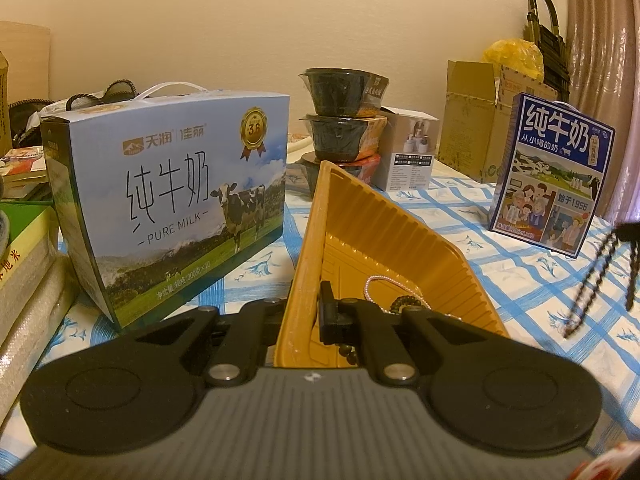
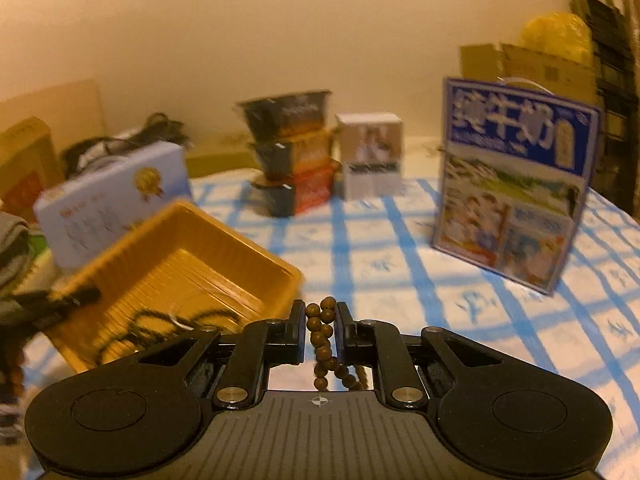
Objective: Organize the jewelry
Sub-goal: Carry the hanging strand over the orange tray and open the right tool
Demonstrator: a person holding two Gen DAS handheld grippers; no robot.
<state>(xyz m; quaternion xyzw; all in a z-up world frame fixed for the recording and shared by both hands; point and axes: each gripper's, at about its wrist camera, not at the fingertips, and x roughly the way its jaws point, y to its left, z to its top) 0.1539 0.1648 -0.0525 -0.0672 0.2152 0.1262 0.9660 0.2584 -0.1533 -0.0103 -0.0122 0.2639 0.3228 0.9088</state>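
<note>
Left wrist view: my left gripper [image 1: 302, 312] is clamped on the near wall of the yellow tray [image 1: 384, 236], one finger outside it, one inside, and the tray tilts up away from me. Inside it lie a pale chain [image 1: 374, 286] and dark beads [image 1: 404, 303]. A big milk box [image 1: 168, 204] stands just to the tray's left; a smaller milk box [image 1: 556, 176] stands well apart on the right, with bare checked cloth [image 1: 460, 232] between them. Right wrist view, blurred: my right gripper [image 2: 322, 320] pinches a brown bead string [image 2: 322, 336] that hangs down between the fingers, just off the tray's right corner. Stacked bowls [image 2: 292, 152] sit well behind, open cloth in front.
</note>
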